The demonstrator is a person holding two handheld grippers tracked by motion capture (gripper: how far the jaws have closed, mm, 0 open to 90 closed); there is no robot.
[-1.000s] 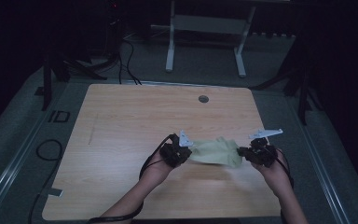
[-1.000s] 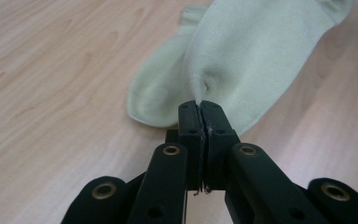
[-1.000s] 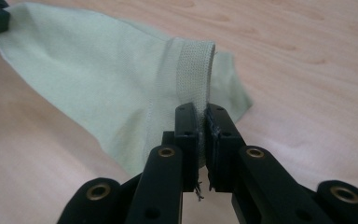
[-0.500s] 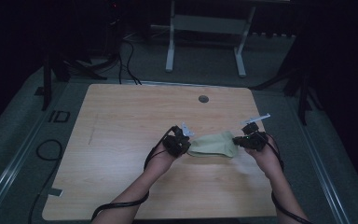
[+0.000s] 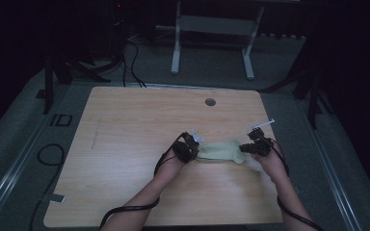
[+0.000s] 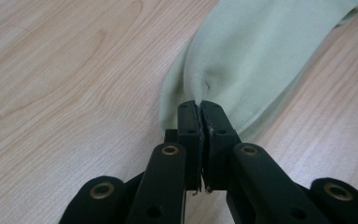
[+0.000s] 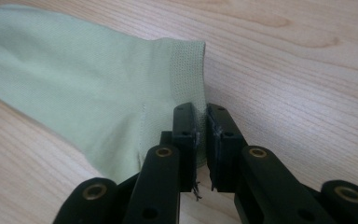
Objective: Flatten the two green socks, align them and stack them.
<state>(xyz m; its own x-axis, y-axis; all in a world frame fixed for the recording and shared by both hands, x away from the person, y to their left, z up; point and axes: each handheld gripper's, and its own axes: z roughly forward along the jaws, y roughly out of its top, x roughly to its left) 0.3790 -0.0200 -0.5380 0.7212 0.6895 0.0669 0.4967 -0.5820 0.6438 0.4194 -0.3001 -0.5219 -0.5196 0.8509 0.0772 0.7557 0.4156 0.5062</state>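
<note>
I hold a pale green sock [image 5: 220,151] stretched between my two grippers, low over the right half of the wooden table [image 5: 125,144], because I want it to lie flat and straight rather than bunched. My left gripper [image 6: 200,106] has its jaws pressed together on the toe end; in the left gripper view the fabric puckers right where the pads bite, which tells me the grip is firm. My right gripper [image 7: 200,112] pinches the ribbed cuff [image 7: 186,65] at its edge, with a slim gap visible between the jaws where the knit passes through, so I judge that hold to be lighter than the other.

I take the sock by its two far ends so that a gentle pull apart smooths the length between them. In the high view it spans from one gripper to the other, and both gripper views show it lying on the wood ahead of the jaws, nearly flat. A hard tug could slip the cuff out of the looser pinch.
</note>
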